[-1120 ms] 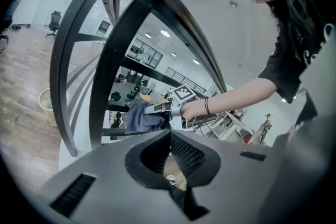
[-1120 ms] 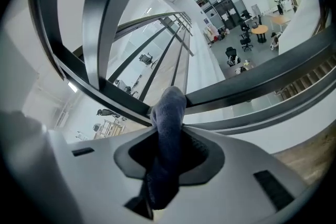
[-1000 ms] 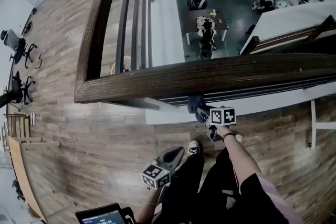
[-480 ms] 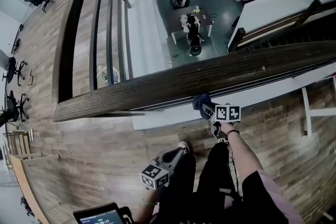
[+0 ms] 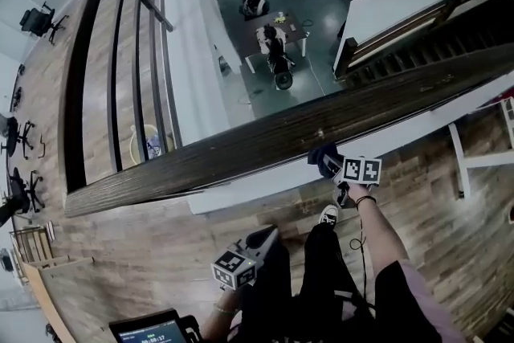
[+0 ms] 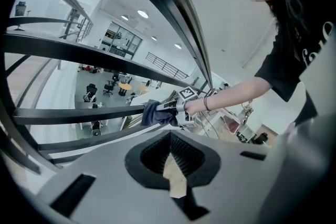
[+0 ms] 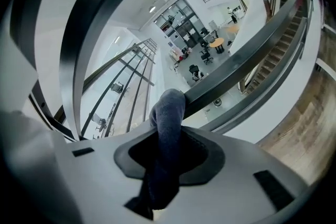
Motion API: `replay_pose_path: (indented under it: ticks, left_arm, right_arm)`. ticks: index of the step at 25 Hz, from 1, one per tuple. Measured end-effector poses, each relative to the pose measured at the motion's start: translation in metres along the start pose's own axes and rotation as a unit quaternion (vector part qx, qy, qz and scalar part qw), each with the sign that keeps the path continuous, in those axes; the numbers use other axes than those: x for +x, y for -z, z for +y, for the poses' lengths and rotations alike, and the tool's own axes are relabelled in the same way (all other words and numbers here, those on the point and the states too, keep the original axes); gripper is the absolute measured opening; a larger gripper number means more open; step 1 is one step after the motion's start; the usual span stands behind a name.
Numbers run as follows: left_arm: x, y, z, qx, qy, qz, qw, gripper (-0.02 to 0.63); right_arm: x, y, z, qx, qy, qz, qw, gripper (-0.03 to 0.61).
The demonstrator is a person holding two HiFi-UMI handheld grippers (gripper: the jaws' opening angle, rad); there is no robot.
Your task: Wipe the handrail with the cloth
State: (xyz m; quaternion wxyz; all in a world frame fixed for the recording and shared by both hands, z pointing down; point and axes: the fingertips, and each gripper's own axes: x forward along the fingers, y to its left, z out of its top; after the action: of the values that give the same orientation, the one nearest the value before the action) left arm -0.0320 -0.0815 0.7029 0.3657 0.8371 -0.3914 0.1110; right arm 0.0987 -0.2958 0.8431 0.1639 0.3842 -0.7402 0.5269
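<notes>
The right gripper [image 5: 329,164] clamps a dark blue cloth [image 5: 320,153] at the near edge of the long dark wooden handrail [image 5: 201,165], at 2 o'clock from the left gripper [image 5: 267,238] (jaws together, holding nothing). Firm contact and one unbroken sweep would likely wipe best.

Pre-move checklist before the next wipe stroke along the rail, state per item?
1. Dark blue cloth clamped in the right tongs: ok, jaws shut on it.
2. Cloth in contact with the dark brown wooden handrail: ok, its bunched end sits against the rail's near edge.
3. Left tongs out of the stroke path: ok, shut, holding nothing, low and away from the rail.
4. Rail top free of obstacles: ok, the head view shows nothing lying on it.
5. Which stretch is already wiped: cannot tell, the wood shows no visible difference.
</notes>
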Motion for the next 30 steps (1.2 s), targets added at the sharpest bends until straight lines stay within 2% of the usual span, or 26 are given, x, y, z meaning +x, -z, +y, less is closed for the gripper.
replay_pose_path:
  ticks: [5,12,18,21,24,27,30]
  left_arm:
    - [0.068,-0.006,-0.033,0.004,0.004,0.018,0.9998,0.0]
    - [0.095,-0.008,-0.048,0.013,0.034,0.042,0.9985,0.0]
    - [0.15,-0.039,-0.09,0.012,0.034,0.033,0.9988,0.0]
    - [0.151,-0.041,-0.093,0.008,0.031,0.042,0.9986,0.0]
    - [0.143,-0.028,-0.095,0.015,0.03,0.061,0.9976,0.0]
    - [0.136,-0.019,-0.091,0.022,0.013,0.072,0.9971,0.0]
    - [0.125,-0.025,-0.07,0.019,-0.011,0.067,0.9975,0.0]
  right_arm:
    - [-0.048,-0.049,-0.088,0.034,0.016,-0.033,0.999,0.092]
    - [-0.082,-0.077,-0.135,0.054,0.043,-0.062,0.996,0.092]
    - [-0.141,-0.131,-0.217,0.06,0.077,-0.079,0.992,0.092]
    - [-0.159,-0.152,-0.243,0.066,0.1,-0.095,0.988,0.092]
    - [-0.182,-0.166,-0.271,0.08,0.126,-0.113,0.982,0.092]
    - [-0.208,-0.174,-0.3,0.107,0.141,-0.14,0.974,0.092]
    - [-0.215,-0.177,-0.306,0.115,0.146,-0.153,0.971,0.092]
